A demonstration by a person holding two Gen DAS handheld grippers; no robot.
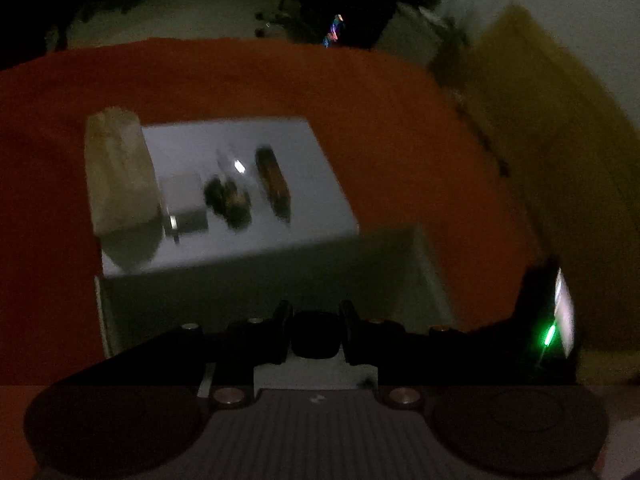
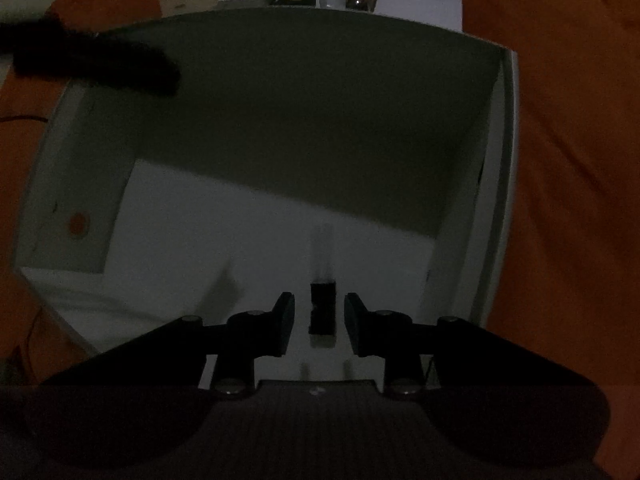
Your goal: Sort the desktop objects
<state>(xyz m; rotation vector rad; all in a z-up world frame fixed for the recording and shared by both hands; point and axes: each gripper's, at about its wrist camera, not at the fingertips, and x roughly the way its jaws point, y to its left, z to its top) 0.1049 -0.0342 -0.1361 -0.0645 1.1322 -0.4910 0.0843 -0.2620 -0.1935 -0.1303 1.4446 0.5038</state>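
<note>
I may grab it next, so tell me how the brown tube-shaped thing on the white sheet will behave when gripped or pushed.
The brown tube-shaped thing looks long and rounded, so a sideways push would probably roll it across the white sheet. Its glossy end in the right wrist view suggests a smooth, possibly slippery surface. It looks rigid and probably light, though the dim, blurred pictures leave that uncertain.

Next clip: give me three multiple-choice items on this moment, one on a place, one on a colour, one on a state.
1. The small black piece below the right gripper lies: A) on the floor B) inside the white box C) on a shelf.
2. The cloth under the box is: A) blue B) green C) orange.
3. The left gripper is: A) shut on a dark block B) wide open and empty C) holding a cup.

B: the box walls surround it.
C: orange shows all round the box.
A: the block sits pinched between the fingers.
</note>
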